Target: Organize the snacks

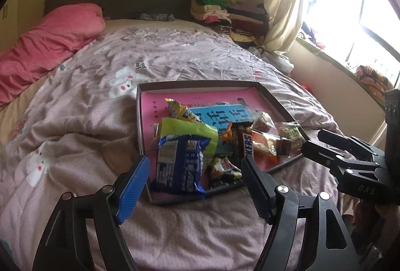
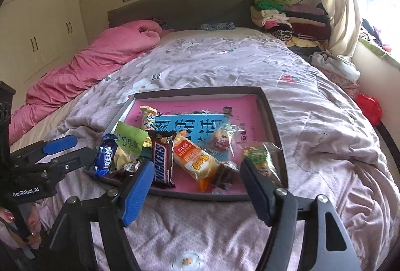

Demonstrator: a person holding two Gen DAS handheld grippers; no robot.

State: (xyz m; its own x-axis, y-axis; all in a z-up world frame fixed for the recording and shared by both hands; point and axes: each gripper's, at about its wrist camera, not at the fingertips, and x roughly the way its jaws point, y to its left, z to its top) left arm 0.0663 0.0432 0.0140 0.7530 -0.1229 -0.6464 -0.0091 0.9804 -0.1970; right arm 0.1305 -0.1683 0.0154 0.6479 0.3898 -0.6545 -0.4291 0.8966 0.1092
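**Snacks gathered in a shallow tray on the bed**

The snacks [image 2: 180, 158] are piled in a shallow tray [image 2: 271, 121] with a pink floor, which is laid on the quilt [image 2: 225, 63] near the foot edge of the bed. A Snickers bar [image 2: 163, 161] is seen at the tray's near rim, with an orange packet [image 2: 197, 161] just beside it and a blue packet [image 1: 178, 163] and a green packet [image 1: 190, 133] heaped at the near left corner. A clear bag of green-and-white pieces [image 2: 262, 161] lies by the near right corner.

The left hand-held gripper [image 1: 195, 186] is held just short of the tray's near left corner, jaws apart, nothing between them. The right hand-held gripper [image 2: 197, 193] is held before the near rim, jaws likewise spread and empty. No snack is touched by either.

A pink duvet [image 2: 100, 63] is bunched along the bed's left edge, and folded clothes [image 2: 280, 13] are stacked at the far right corner.
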